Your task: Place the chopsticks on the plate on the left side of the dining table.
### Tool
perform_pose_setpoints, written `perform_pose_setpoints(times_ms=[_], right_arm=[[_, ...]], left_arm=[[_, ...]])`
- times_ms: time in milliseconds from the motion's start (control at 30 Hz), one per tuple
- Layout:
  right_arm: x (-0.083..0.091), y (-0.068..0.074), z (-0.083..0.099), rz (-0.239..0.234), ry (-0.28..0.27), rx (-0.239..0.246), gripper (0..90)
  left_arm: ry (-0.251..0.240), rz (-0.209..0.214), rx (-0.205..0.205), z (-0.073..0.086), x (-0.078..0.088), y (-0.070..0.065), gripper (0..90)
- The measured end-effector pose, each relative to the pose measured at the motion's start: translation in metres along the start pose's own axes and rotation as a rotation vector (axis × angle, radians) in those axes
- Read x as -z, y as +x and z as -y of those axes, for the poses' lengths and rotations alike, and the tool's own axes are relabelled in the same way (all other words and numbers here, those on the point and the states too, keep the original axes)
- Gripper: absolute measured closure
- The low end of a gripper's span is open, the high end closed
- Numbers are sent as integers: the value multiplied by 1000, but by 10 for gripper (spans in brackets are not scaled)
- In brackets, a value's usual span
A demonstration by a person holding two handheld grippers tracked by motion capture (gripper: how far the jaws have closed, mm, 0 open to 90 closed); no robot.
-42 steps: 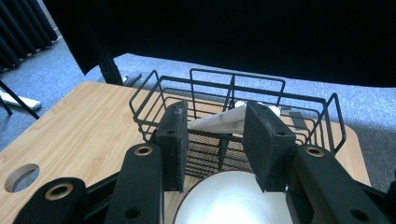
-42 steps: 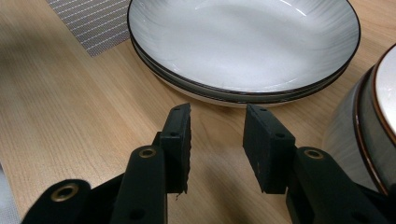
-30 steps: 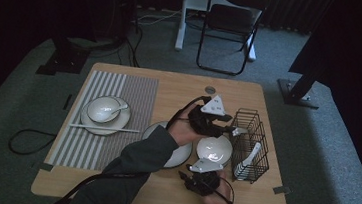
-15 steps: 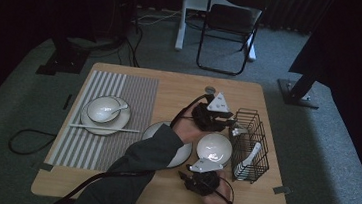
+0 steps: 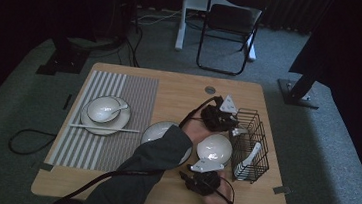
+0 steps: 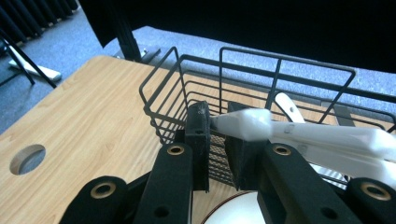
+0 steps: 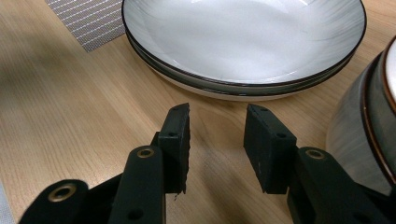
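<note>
White ceramic spoon [image 6: 299, 135]: handle tip between left claw [image 6: 217, 128] pads at near rim of black wire basket [image 6: 196, 84]; claw just been closing, clenched on spoon. Second white spoon [image 5: 250, 154] inside basket. White bowl [image 5: 215, 146] just beside basket. Right claw [image 7: 217, 126] released, empty, over wooden bench [image 7: 70, 107], facing grey-white plate [image 7: 243, 37].

A striped placemat [image 5: 112, 118] is laid across the left of the wooden table [image 5: 179, 94], with a small bowl and spoon [image 5: 104, 109] set on a plate and chopsticks [image 5: 103, 128] placed alongside. A folding chair [image 5: 231, 29] is seen beyond.
</note>
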State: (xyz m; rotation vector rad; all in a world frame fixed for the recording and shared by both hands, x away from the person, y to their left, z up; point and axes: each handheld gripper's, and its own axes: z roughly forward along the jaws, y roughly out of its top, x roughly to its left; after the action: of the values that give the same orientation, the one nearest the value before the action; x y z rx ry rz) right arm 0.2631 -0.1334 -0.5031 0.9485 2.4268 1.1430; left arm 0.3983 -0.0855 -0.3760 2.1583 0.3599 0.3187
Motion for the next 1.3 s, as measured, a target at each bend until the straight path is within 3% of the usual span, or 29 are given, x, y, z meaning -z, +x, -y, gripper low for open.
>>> perform_pose_setpoints(times_ms=[167,500,867,1300], right_arm=[[-1,0,0,-2,2,0,604],[-2,1,1,-4,4,1,603],[-1,1,1,-3,2,0,603],[-3,1,2,-6,8,2,603]], left_arm=[[7,-1,17,0,-3,1,799],[-2,-50,11,-1,-2,2,836],[-38,-53,-2,-4,7,0,843],[-92,-22,20,-6,29,7,844]])
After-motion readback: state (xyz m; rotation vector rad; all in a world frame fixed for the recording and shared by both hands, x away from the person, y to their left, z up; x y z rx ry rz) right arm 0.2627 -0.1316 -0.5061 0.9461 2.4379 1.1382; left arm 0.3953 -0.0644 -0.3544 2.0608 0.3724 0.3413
